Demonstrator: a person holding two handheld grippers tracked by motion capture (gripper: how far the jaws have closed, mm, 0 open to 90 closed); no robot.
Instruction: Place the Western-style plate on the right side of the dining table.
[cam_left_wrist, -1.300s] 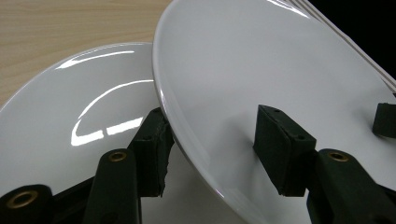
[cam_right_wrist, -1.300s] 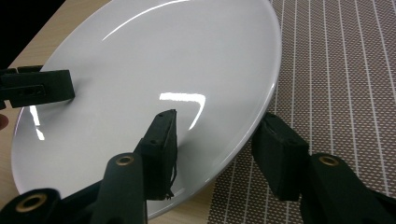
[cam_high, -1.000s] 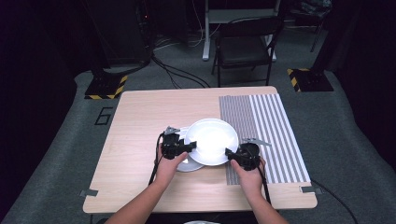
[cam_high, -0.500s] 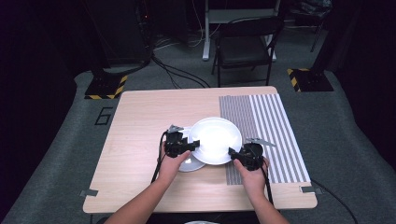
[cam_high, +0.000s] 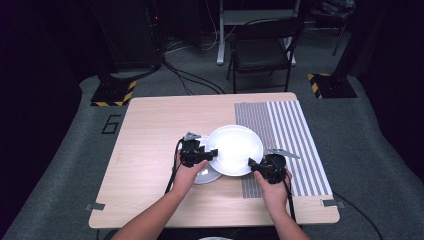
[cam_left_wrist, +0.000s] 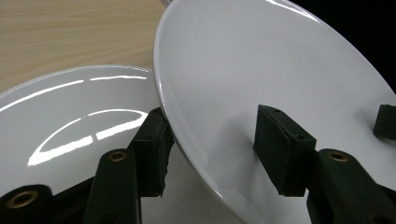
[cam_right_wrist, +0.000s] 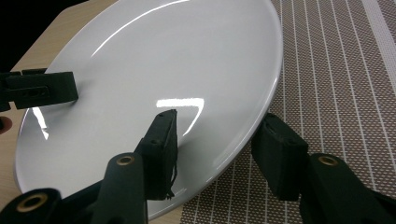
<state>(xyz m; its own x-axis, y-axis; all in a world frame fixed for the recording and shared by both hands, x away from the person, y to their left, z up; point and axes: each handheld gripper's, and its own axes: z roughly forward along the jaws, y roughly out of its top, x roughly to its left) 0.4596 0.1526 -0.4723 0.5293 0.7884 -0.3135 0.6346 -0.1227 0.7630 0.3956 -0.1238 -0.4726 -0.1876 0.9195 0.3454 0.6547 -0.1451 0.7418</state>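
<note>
The large white plate (cam_high: 235, 149) sits lifted between the two grippers, over the middle of the desk (cam_high: 150, 125) towards its near edge, its right side reaching over the left edge of the striped mat (cam_high: 290, 130). Both forearms come in from the near edge, angled inward, each hand wrapped around the body of its tool and held low over the wood.

The left gripper (cam_high: 209, 153) points right, and its jaws straddle the plate's left rim: in the left gripper view one pad (cam_left_wrist: 154, 154) lies under the rim and the other (cam_left_wrist: 280, 149) rests on the plate's upper face, so it looks clamped on the plate. The right gripper (cam_high: 254, 164) points left and up-table at the near right rim; its own view shows one pad (cam_right_wrist: 161, 149) on top and one (cam_right_wrist: 280, 161) beneath, closed on the edge. There the plate tilts, though how much clearance it has I can't quite judge.

A smaller white plate (cam_high: 207, 175) lies flat on the desk beneath the left rim, just under the left hand (cam_high: 187, 175). The right hand (cam_high: 274, 187) hangs over the mat's near left corner.
</note>
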